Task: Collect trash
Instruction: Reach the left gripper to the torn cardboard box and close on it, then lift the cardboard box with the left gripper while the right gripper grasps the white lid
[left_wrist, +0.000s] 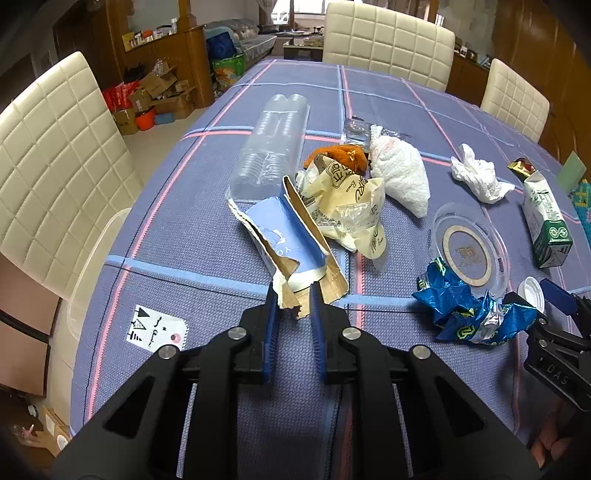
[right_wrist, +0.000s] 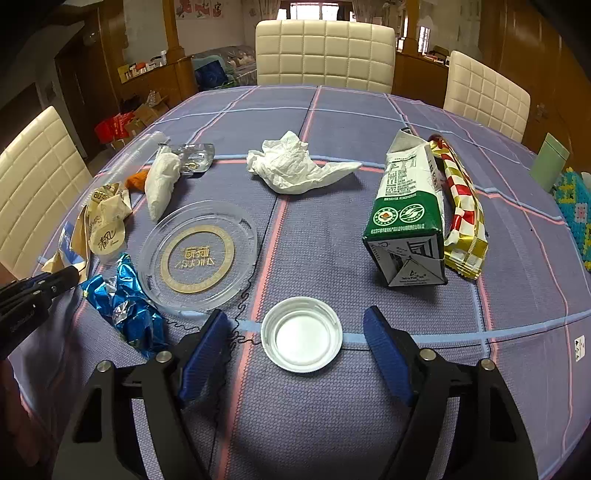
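The left hand-held gripper (left_wrist: 293, 295) clamped the torn blue carton (left_wrist: 284, 240) on the worktop (right_wrist: 332, 221), while the right hand-held gripper (right_wrist: 295, 332) straddled the white lid (right_wrist: 301, 334), pads clear; closing, then lifting both, seemed next.

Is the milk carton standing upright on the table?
No, the milk carton lies on its side, its folded base facing the camera.

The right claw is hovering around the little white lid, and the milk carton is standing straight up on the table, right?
Not quite. The right claw does sit open around the little white lid, but the milk carton is lying on its side on the table, not standing. The right wrist view shows it.
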